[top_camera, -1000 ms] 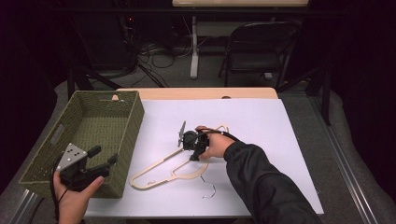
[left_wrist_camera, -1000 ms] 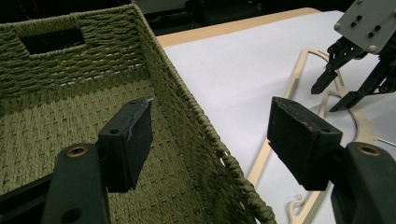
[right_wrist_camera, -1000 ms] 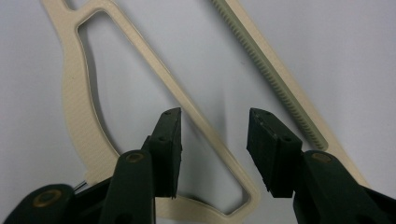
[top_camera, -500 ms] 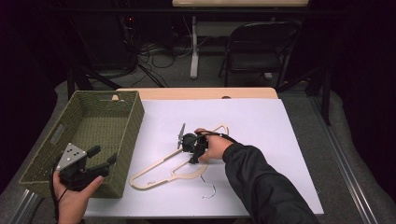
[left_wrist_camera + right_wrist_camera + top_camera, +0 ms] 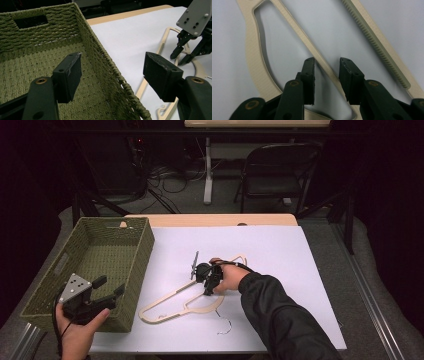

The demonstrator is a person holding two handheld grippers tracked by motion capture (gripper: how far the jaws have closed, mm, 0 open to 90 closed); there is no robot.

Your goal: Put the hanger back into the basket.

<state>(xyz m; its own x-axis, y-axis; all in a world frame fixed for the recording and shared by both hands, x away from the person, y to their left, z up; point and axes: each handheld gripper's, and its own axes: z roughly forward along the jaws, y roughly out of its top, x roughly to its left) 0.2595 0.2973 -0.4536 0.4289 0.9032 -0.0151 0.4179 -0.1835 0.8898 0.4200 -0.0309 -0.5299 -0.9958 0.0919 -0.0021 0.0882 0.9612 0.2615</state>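
A cream wooden hanger lies flat on the white table top. My right gripper points down at the hanger's middle. In the right gripper view its jaws straddle the thin bar of the hanger; they have just been closing, and a gap still shows on each side of the bar. My left gripper hangs open over the near right corner of the green woven basket, nothing between its pads. The left gripper view also shows the basket wall, the hanger and the right gripper.
A thin bit of wire lies near the table's front edge. The basket takes up the left side of the table. A folding chair and cables stand on the floor beyond the far edge.
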